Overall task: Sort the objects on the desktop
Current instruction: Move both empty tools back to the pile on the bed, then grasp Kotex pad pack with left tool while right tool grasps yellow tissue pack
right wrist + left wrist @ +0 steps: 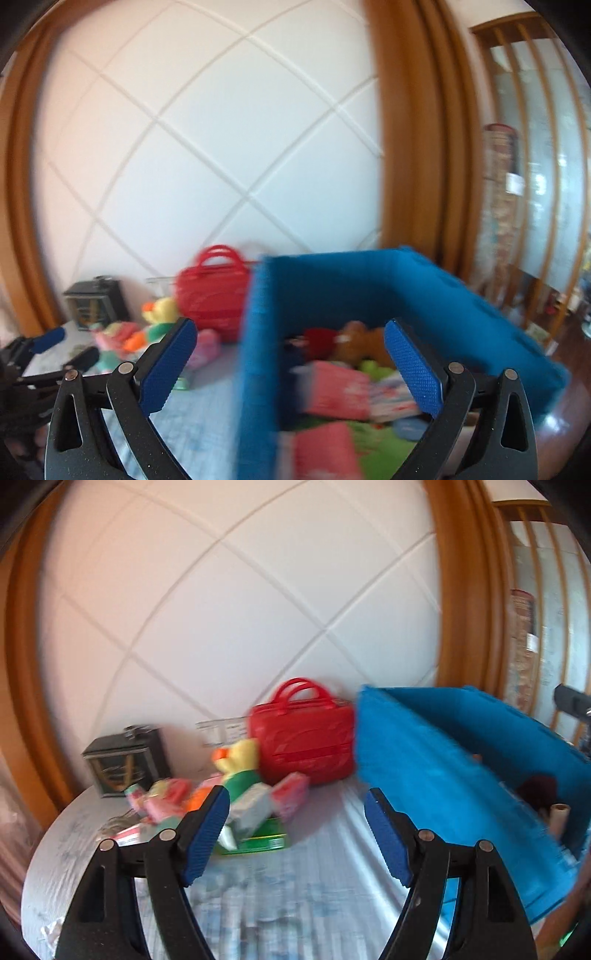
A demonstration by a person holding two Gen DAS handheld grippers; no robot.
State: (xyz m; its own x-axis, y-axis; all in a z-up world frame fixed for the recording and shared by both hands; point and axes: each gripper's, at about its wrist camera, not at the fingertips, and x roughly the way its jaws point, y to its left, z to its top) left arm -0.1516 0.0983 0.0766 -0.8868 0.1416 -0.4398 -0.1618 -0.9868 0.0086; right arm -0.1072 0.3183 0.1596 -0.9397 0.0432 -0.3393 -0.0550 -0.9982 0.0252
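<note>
A loose pile of small things lies on the table: a yellow and green plush duck (pixel 240 764), pink packets (pixel 291 794) and a flat green box (pixel 269 838). My left gripper (pixel 297 801) hovers in front of this pile, open, with nothing between its blue pads. A blue fabric bin (pixel 443 757) stands to the right of it. My right gripper (pixel 290 332) hangs open over the near left corner of the blue bin (pixel 332 280), holding nothing. Inside the bin lie pink boxes (pixel 336 391), a brown plush (pixel 360 339) and other blurred items. The left gripper (pixel 66 349) shows at the left edge of the right wrist view.
A red handbag (pixel 303 738) stands against the white padded wall behind the pile. A black box (pixel 125 760) sits at the far left. The table (pixel 295 897) has a pale blue cloth. Wooden frames and a slatted glass partition (pixel 535 184) rise to the right.
</note>
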